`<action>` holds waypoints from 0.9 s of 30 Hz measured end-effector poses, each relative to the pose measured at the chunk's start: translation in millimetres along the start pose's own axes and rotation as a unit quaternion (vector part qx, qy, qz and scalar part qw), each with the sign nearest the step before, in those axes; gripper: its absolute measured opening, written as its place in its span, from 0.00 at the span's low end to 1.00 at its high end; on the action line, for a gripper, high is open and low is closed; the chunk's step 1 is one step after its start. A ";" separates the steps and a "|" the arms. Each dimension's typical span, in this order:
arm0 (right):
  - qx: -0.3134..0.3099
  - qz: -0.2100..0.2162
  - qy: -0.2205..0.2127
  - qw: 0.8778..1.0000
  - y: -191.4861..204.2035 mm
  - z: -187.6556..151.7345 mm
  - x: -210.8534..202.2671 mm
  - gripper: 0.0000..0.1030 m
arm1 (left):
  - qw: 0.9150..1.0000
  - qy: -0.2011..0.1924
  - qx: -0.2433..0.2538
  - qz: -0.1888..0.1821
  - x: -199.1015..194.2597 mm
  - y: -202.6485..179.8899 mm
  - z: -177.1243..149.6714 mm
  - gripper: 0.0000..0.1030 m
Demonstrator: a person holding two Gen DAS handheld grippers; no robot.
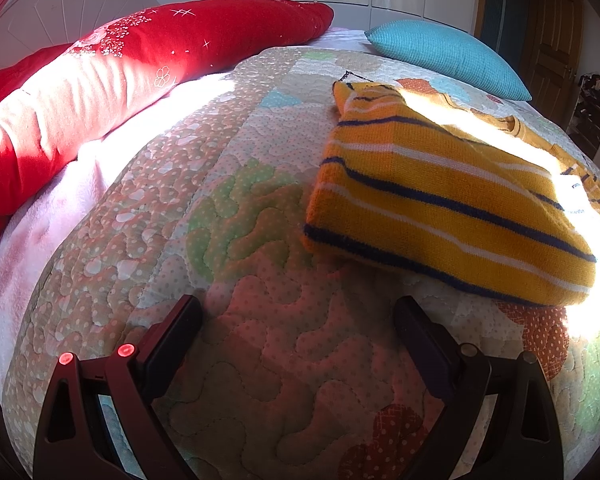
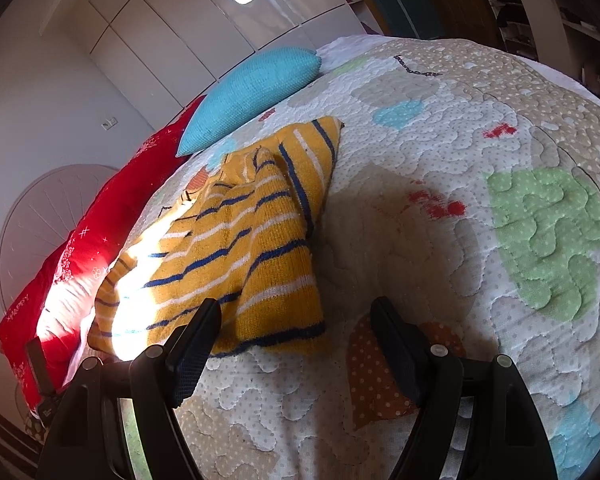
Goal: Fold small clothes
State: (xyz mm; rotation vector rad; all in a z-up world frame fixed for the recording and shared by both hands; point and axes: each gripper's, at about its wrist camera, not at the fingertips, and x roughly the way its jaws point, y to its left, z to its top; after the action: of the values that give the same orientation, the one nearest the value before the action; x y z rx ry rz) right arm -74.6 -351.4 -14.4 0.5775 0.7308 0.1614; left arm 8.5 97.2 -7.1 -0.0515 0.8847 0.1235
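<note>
A small yellow knit sweater (image 1: 440, 200) with navy and white stripes lies folded over on the patchwork quilt (image 1: 236, 216); sunlight falls across its far side. My left gripper (image 1: 298, 336) hovers open over bare quilt, near and to the left of the sweater's lower edge, with nothing between its fingers. In the right wrist view the same sweater (image 2: 236, 248) lies rumpled ahead and to the left. My right gripper (image 2: 296, 340) is open, its left finger (image 2: 196, 344) just over the sweater's near hem, not gripping it.
A long red pillow (image 1: 112, 92) runs along the bed's left side by a white headboard (image 1: 68, 4). A teal cushion (image 1: 448, 56) lies beyond the sweater, also seen as the teal cushion (image 2: 248, 92). White wardrobes and a wooden door stand behind.
</note>
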 end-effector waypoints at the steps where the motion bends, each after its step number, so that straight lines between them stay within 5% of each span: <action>1: 0.000 0.001 0.001 1.000 -0.5 -0.2 -0.6 0.78 | 1.000 0.003 -0.002 0.001 -1.2 -0.1 -0.2 0.94; 6: -0.006 0.005 0.003 1.000 -1.1 -2.5 -3.7 0.78 | 1.000 0.009 -0.019 -0.008 -24.2 -10.3 -17.8 0.94; 14: 0.009 0.039 0.004 0.999 -12.4 -1.4 -7.1 0.78 | 0.983 0.027 -0.001 -0.183 -77.4 -70.1 -41.0 0.94; 20: 0.011 0.065 -0.013 0.998 -18.4 -4.3 -10.0 0.79 | 0.984 -0.002 0.029 -0.178 -76.7 -96.5 -21.7 0.94; 27: 0.010 0.082 -0.027 0.996 -19.4 -7.3 -13.9 0.80 | 0.979 0.028 -0.101 -0.177 -27.8 -35.3 25.2 0.94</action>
State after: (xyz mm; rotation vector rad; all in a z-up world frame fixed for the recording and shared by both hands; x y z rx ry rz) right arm -90.9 -369.0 -21.3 0.6582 0.6323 0.2893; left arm 15.0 62.2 30.1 -0.4021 0.9032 -0.1232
